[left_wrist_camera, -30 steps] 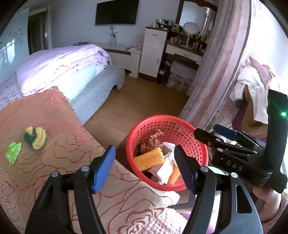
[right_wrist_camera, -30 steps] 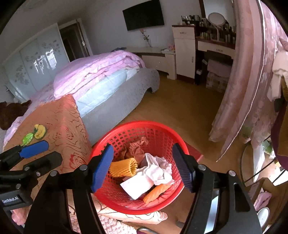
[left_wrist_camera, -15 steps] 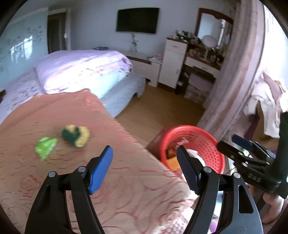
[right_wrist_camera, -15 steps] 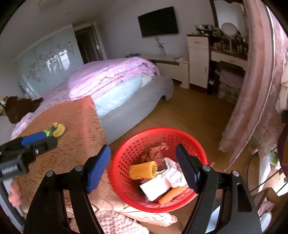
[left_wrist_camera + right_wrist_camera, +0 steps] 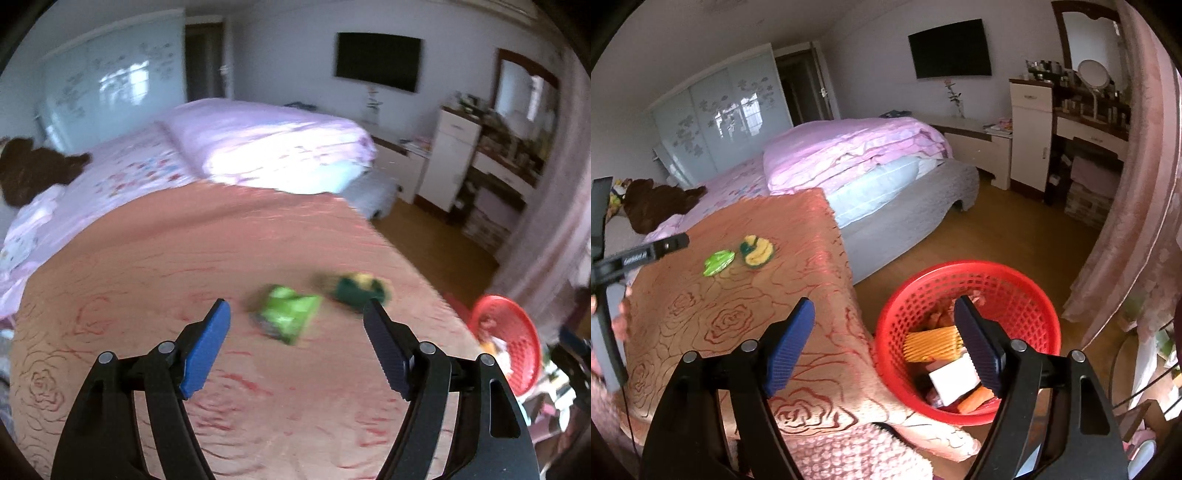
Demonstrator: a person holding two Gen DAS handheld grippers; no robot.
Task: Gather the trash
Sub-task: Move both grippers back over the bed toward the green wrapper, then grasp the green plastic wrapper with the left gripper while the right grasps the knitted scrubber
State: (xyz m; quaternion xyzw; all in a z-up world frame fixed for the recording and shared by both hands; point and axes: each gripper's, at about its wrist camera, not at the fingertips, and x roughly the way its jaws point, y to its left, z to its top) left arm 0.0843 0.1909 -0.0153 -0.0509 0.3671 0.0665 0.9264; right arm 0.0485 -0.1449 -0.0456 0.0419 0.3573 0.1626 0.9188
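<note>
A crumpled green wrapper (image 5: 288, 318) and a green-and-yellow wad (image 5: 357, 291) lie on the table's orange rose-pattern cloth (image 5: 221, 258). My left gripper (image 5: 297, 350) is open and empty, just short of the wrapper. The wrapper (image 5: 718, 261) and wad (image 5: 757, 249) also show far left in the right wrist view. My right gripper (image 5: 884, 345) is open and empty, above the cloth's edge and the red basket (image 5: 1027, 295), which holds a yellow foam net (image 5: 932, 343), white paper and other trash. The basket (image 5: 517, 332) is at the left view's right edge.
A bed with pink bedding (image 5: 857, 151) stands behind the table. A wooden floor (image 5: 997, 236) lies between bed, basket and a white cabinet (image 5: 1030, 133). A pink curtain (image 5: 1137, 206) hangs at the right. A brown plush toy (image 5: 653, 203) lies on the bed.
My left gripper has swung left from the basket to over the table, now facing the green wrapper and wad. My right gripper has drifted slightly left, staying above the basket.
</note>
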